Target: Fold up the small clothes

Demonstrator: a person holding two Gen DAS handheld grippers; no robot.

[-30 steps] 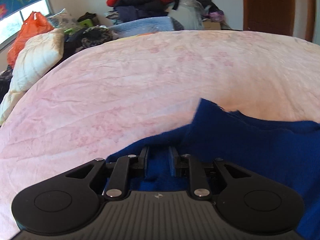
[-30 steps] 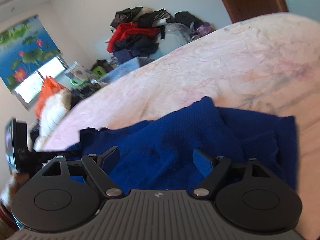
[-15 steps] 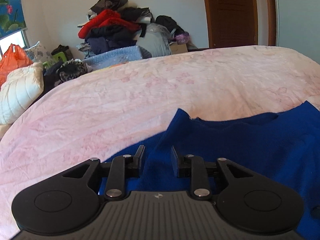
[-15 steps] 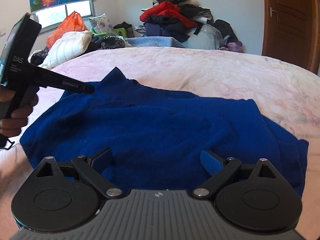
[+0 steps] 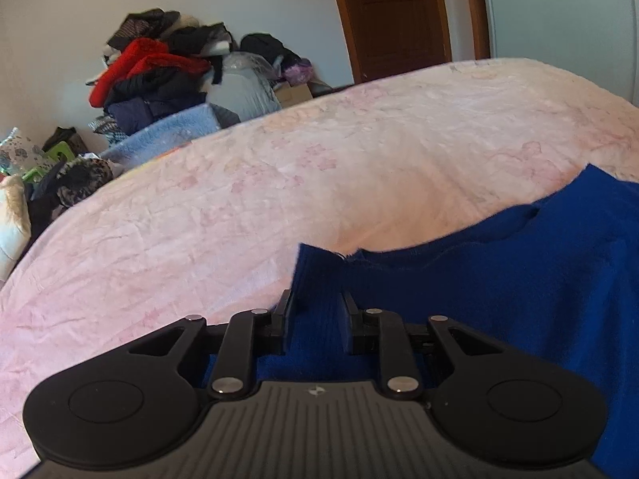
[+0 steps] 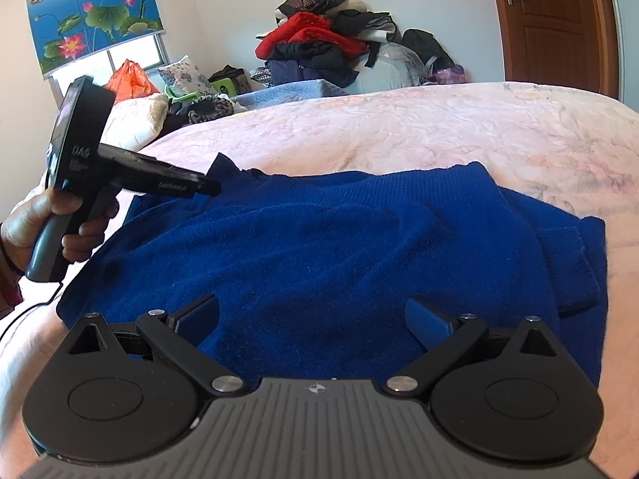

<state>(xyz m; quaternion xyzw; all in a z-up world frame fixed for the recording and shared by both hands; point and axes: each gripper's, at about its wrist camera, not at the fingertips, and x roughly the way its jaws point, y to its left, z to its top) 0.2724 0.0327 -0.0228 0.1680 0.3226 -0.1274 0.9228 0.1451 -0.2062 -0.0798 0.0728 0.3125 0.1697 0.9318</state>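
The blue sweater [image 6: 339,247] lies spread on the near part of the pink bedspread [image 6: 459,127], partly folded as far as one can judge. On its right side a sleeve with a ribbed cuff [image 6: 567,267] is turned in over the body, and the body shows soft ripples rather than a flat sheet. The far left corner stands up off the bed. No neat rectangle exists yet, so the remaining folds and a final smoothing look to be ahead.

The left gripper [image 5: 317,319] has its jaws narrow and closing, with a ribbed edge of the sweater between them. The pads press on that strip and it rises between them as a small upright tab. In the right wrist view the same tool [image 6: 159,181], held in the person's left hand [image 6: 44,227], points at that raised corner. The right gripper [image 6: 311,315] hovers over the near hem with its jaws spread wide and opening; nothing is between the pads but the cloth lying beneath.

The sweater is a fuzzy, dense knit, deep blue, limp and thick. The bedspread is pale pink, crinkled, with a faint flower print. Beyond the far edge of the bed a heap of clothes [image 6: 327,44] sits against the wall, and a brown wooden door [image 6: 551,24] stands to the right.
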